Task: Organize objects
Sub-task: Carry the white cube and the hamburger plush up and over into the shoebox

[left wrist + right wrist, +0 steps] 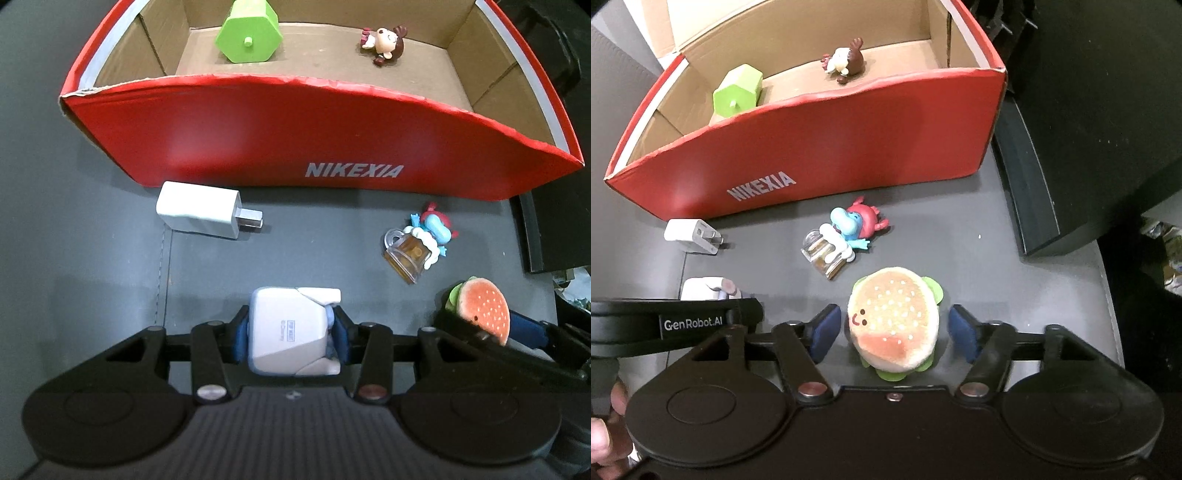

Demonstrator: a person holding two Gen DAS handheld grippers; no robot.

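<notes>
I am holding my left gripper [291,328] clamped on a small white, rounded plastic box with a pale blue edge [291,328], its blue pads pressing on both sides of it just above the dark grey tabletop [92,258]. My right gripper [894,328] is straddling a plush hamburger toy with a sesame bun and a smiling face [894,317]; its jaws are standing apart, with a gap showing between each pad and the toy. A white wall charger plug [201,214] is lying near the front wall of the red cardboard box marked NIKEXIA [258,140]. A blue and red figurine holding a clear beer mug [421,240] is lying on its side between that box and the hamburger. Inside the box, a green hexagonal block [249,35] and a small brown-haired doll figurine [384,42] are resting on the floor.
</notes>
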